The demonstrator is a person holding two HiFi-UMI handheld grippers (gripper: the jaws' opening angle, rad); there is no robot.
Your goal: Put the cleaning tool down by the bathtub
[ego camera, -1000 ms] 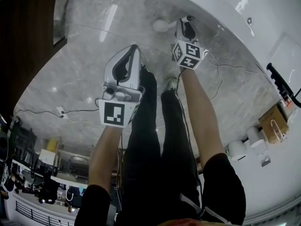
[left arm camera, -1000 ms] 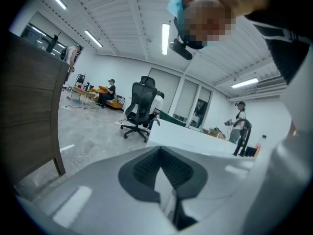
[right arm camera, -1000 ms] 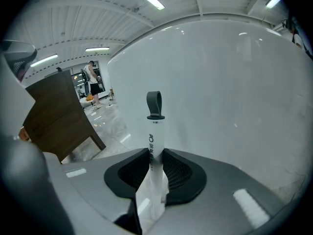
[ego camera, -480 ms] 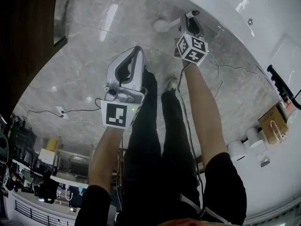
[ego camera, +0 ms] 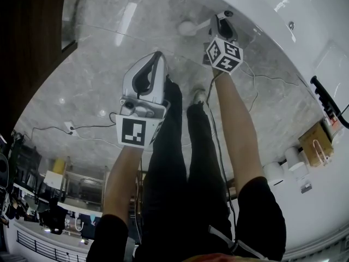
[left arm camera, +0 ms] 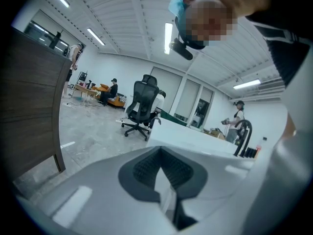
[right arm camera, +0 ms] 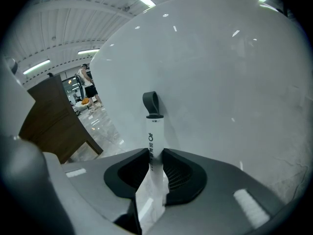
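Observation:
My right gripper [right arm camera: 152,168] is shut on the white handle of the cleaning tool [right arm camera: 152,136]. The handle's grey hanging loop [right arm camera: 150,102] sticks out past the fingertips, close to the white side of the bathtub [right arm camera: 215,67]. In the head view this gripper [ego camera: 222,22] is low over the floor at the foot of the bathtub [ego camera: 262,7], and the tool's pale head [ego camera: 188,28] shows just to its left. My left gripper [ego camera: 156,58] hangs over the grey marble floor, nearer to me. Its pads [left arm camera: 146,168] meet with nothing between them.
The person's legs [ego camera: 180,146] stand between the two arms. Cables [ego camera: 82,127] trail over the floor. A dark wooden panel [ego camera: 27,42] is at the left. A black tap [ego camera: 323,96], a brown bag [ego camera: 317,142] and paper rolls [ego camera: 275,173] are at the right.
My right gripper has shifted a little farther toward the bathtub with the tool in it. The left gripper has barely moved.

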